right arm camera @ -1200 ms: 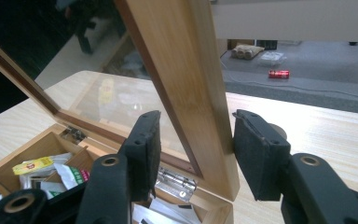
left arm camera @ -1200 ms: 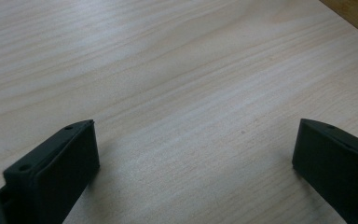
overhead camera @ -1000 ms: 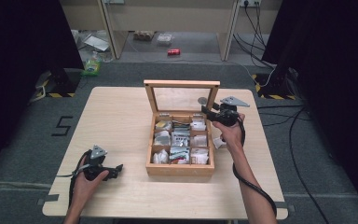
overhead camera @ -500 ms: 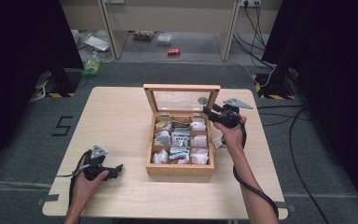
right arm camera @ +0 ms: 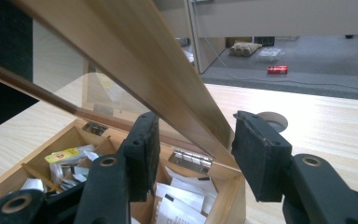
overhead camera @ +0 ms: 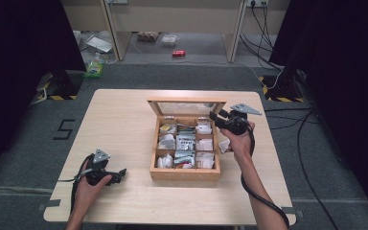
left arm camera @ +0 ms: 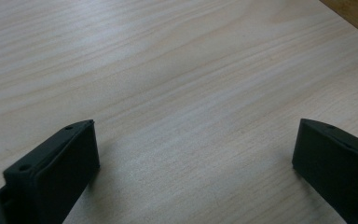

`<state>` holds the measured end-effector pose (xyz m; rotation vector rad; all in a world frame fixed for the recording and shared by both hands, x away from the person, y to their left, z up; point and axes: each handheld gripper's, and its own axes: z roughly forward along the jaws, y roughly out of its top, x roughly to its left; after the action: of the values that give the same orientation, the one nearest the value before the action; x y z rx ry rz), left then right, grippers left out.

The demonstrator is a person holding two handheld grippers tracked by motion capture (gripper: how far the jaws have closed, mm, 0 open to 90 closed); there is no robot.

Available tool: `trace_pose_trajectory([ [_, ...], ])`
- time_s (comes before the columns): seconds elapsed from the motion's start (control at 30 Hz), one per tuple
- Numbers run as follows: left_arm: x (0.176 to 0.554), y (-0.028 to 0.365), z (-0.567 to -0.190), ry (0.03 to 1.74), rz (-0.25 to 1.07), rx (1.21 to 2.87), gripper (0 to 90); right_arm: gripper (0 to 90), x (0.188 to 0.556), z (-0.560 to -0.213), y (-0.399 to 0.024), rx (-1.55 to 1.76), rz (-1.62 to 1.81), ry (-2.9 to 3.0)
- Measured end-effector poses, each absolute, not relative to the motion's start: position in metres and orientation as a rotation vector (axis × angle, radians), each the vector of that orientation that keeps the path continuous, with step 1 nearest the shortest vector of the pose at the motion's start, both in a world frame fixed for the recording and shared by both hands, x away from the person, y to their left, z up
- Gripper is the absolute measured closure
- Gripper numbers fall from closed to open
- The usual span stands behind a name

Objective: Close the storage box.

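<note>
A wooden tea box [overhead camera: 184, 173] stands mid-table, its compartments full of tea bags [overhead camera: 186, 143]. Its glass-paned lid [overhead camera: 186, 101] stands upright at the back. My right gripper [overhead camera: 216, 116] is at the lid's right end. In the right gripper view its jaws sit on either side of the lid's side frame [right arm camera: 168, 84], partly closed, and the frame fills the gap between them [right arm camera: 196, 154]. Below it I see a hinge [right arm camera: 190, 161] and sachets. My left gripper [overhead camera: 120, 173] rests on the table at front left, open over bare wood [left arm camera: 193, 140].
A white sachet [overhead camera: 224, 145] lies on the table just right of the box, under my right hand. A round cable hole [right arm camera: 272, 120] sits in the tabletop beyond the lid. On the floor behind the table are a red can [overhead camera: 178, 53] and clutter.
My right gripper has shifted very slightly at the lid's right end. The lid, the box and the left gripper stand as before.
</note>
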<state>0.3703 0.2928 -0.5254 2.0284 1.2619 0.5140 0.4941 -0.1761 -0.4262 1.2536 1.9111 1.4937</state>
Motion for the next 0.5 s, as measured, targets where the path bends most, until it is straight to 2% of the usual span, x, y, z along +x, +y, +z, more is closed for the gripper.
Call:
trace_pose_trajectory([
  [0.5,0.37,0.293,-0.525,1.261,0.515,2.03,0.0,51.4,0.478,-0.425,-0.18,1.226,1.506,1.92],
])
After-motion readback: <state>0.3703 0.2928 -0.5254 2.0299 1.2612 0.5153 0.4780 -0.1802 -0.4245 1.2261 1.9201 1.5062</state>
